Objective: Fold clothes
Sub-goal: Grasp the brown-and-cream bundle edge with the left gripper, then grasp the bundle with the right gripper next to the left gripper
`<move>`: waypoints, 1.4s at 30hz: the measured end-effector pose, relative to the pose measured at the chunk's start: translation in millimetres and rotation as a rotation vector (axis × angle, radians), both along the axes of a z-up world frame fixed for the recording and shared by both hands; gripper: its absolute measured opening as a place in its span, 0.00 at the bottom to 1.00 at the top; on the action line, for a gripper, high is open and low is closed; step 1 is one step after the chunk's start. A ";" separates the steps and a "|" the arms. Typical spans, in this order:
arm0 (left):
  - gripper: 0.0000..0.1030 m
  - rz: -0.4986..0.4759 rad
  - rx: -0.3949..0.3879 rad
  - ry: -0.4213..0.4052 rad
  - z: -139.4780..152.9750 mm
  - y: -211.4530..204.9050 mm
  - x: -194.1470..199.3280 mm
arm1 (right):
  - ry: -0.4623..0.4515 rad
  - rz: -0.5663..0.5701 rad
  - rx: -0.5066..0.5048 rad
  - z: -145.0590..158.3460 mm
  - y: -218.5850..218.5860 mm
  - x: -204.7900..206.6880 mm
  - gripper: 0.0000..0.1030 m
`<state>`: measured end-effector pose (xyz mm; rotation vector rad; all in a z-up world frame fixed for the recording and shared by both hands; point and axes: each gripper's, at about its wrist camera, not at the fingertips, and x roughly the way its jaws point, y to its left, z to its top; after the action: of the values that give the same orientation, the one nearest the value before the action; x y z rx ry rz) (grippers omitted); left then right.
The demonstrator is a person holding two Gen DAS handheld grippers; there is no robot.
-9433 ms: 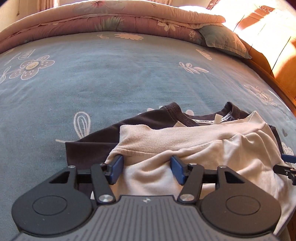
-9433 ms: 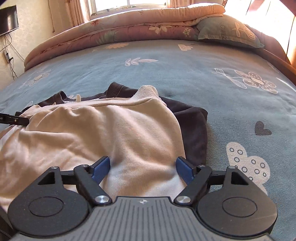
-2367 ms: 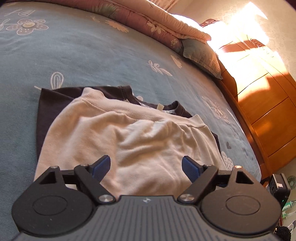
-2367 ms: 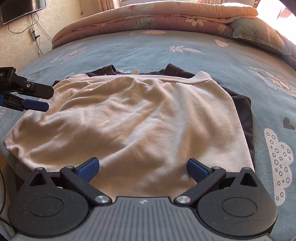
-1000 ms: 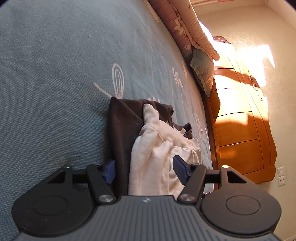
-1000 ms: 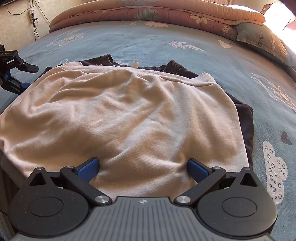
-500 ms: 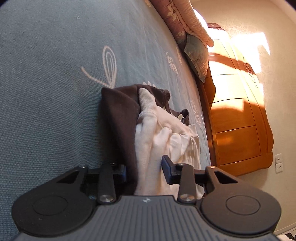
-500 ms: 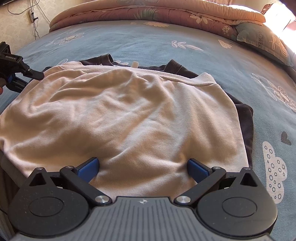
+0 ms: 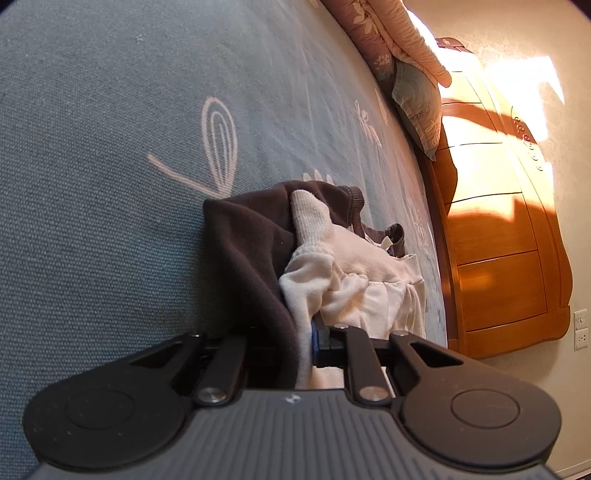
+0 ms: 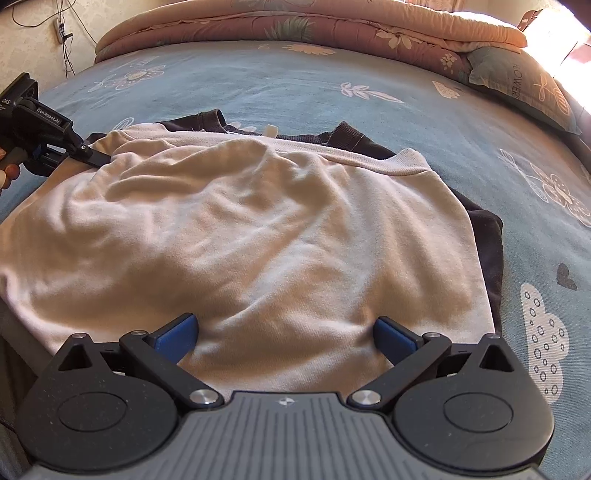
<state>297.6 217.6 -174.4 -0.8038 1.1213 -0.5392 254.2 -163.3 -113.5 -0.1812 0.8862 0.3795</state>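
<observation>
While the left gripper [image 9: 295,338] pinches the cream sweatshirt [image 10: 240,236] and dark sweatshirt [image 9: 247,251] edges, presumably for folding, the right gripper [image 10: 284,336] hovers spread above.

Pretty clearly a bedroom in someone's home. There's a big bed [image 10: 332,85] with a blue flower-print sheet, a rolled-up pink floral quilt [image 10: 295,26] and a pillow [image 10: 524,88] at the far end. A wooden headboard [image 9: 498,236] stands against a cream wall with sockets [image 9: 581,328], sunlight across it.
</observation>
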 end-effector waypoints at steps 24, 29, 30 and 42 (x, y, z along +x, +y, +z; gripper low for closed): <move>0.16 0.026 0.209 -0.037 28.3 -17.8 -4.9 | -0.437 0.680 -0.436 -8.8 246.8 -121.5 1.00; 0.16 0.026 0.207 -0.034 28.6 -16.1 -4.3 | -0.488 0.675 -0.528 -13.4 246.0 -128.1 1.00; 0.16 0.025 0.208 -0.033 28.8 -16.3 -3.8 | -0.499 0.673 -0.542 -14.4 247.3 -129.3 1.00; 0.16 0.028 0.204 -0.032 29.2 -16.2 -3.8 | -0.641 0.575 -0.754 -35.3 251.2 -144.8 1.00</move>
<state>293.8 201.3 -145.2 -0.6308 1.1140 -0.4053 109.4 87.9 -148.9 -1.2032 0.2830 0.4623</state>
